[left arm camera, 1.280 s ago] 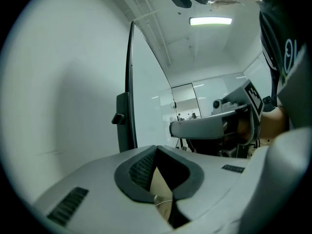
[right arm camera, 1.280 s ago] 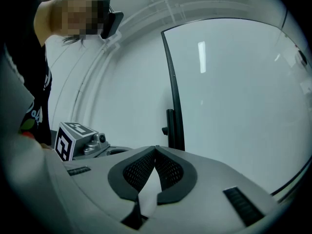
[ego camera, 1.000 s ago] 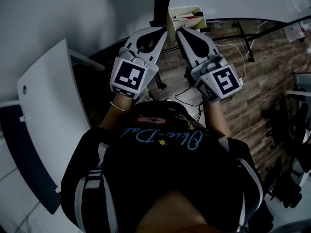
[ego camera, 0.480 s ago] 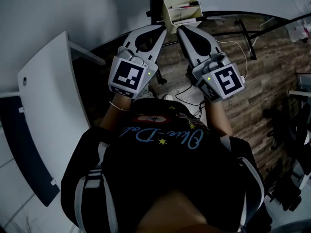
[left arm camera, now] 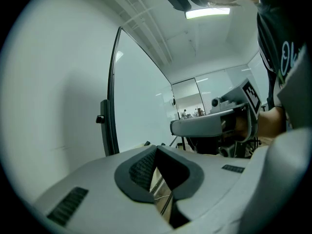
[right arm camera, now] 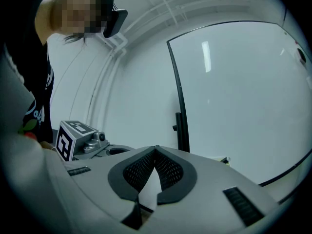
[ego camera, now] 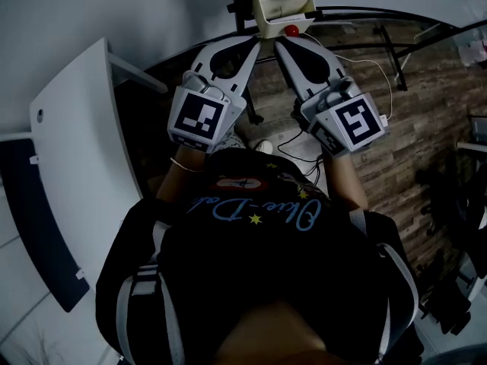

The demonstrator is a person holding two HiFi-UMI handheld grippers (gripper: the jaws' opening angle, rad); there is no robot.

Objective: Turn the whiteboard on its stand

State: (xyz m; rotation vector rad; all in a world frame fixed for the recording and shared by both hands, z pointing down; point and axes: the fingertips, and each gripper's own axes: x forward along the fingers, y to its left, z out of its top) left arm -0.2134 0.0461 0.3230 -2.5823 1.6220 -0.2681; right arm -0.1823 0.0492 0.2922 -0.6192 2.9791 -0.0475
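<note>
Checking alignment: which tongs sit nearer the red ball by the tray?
The right tongs: their tips lie just below the red ball; the left tongs point toward the black post.

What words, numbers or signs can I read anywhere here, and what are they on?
Black shirt: light blue cursive, roughly "Olue-Da", with small stars; folds and dim light leave the reading uncertain.
Left marker cube: a black-and-white square code, no words.
Right marker cube: a square code that merely resembles a "5".
Nothing else is legible.
</note>
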